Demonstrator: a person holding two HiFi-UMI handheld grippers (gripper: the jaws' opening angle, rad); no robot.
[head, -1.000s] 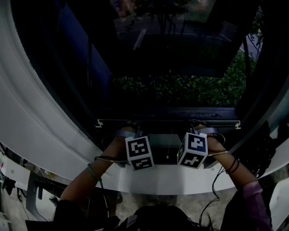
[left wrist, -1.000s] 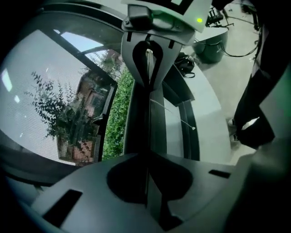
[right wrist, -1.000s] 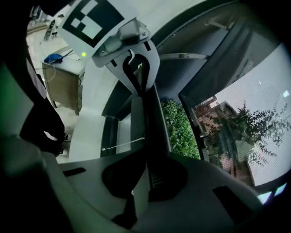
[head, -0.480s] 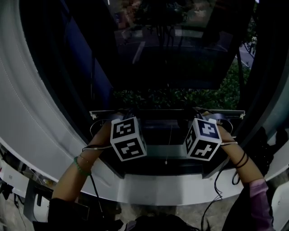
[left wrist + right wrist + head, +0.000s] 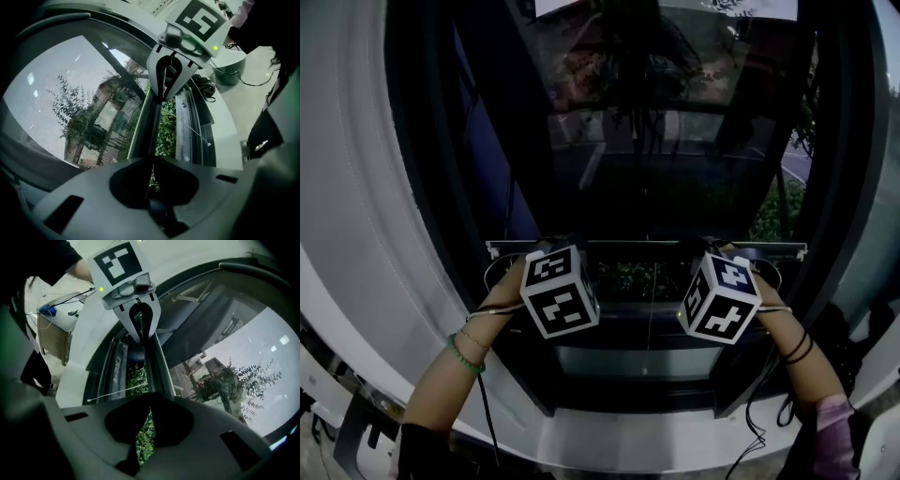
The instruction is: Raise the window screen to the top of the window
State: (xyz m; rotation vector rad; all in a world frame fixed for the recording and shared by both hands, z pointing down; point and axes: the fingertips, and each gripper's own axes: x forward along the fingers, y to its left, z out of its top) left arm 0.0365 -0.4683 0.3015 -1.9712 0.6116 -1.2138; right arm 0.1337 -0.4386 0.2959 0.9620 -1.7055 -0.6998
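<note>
Shows left gripper (image 5: 546, 247) and right gripper (image 5: 724, 249) pinched narrow on the screen bar (image 5: 647, 246), partway up the window (image 5: 417, 206); risks jamming the bar askew if lifted unevenly, or slipping from so thin a pinch.

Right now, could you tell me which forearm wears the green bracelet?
The left forearm; a green bracelet circles it, whereas the right forearm carries dark bands beside a purple sleeve.

Black-and-white marker cubes (image 5: 560, 303) top the left gripper (image 5: 151, 161) and right gripper (image 5: 149, 400); one wrist wears green beads (image 5: 465, 354).
</note>
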